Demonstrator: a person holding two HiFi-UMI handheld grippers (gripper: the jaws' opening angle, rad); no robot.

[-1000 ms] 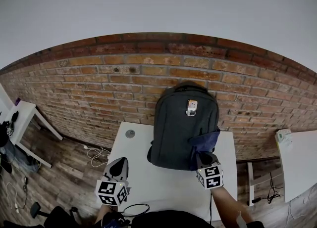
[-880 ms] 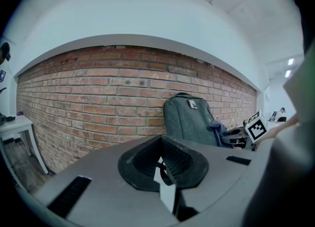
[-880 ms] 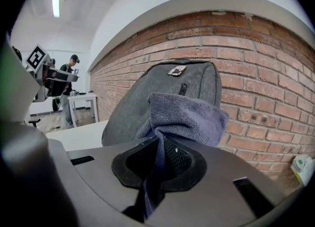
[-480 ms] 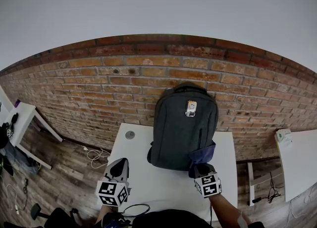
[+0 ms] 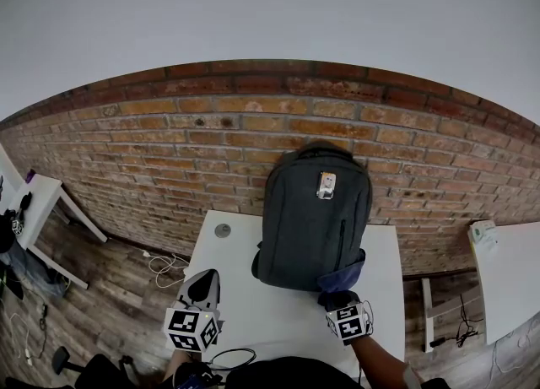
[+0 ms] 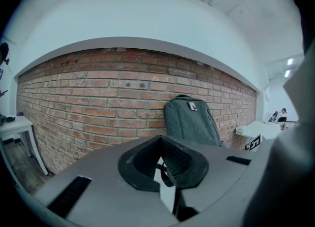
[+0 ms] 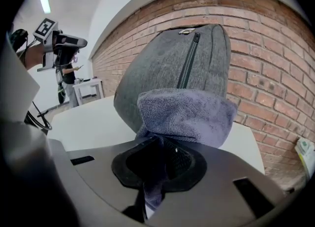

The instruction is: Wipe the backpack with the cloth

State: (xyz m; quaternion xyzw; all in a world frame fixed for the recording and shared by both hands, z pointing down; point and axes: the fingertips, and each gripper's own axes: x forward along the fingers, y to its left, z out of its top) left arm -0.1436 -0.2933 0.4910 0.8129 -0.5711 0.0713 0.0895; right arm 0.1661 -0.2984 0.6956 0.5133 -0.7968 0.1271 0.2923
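A dark grey backpack stands upright on the white table, leaning against the brick wall; it also shows in the left gripper view and fills the right gripper view. My right gripper is shut on a purple-blue cloth, which presses against the backpack's lower right corner. My left gripper hovers over the table's left front, away from the backpack, jaws nearly together with nothing between them.
A small round grey disc is set in the table's far left corner. A black cable loops at the front edge. Other white tables stand at left and right.
My right gripper has drawn the cloth down the backpack's right side, from mid-height to its bottom corner, toward me. The left gripper has stayed put.
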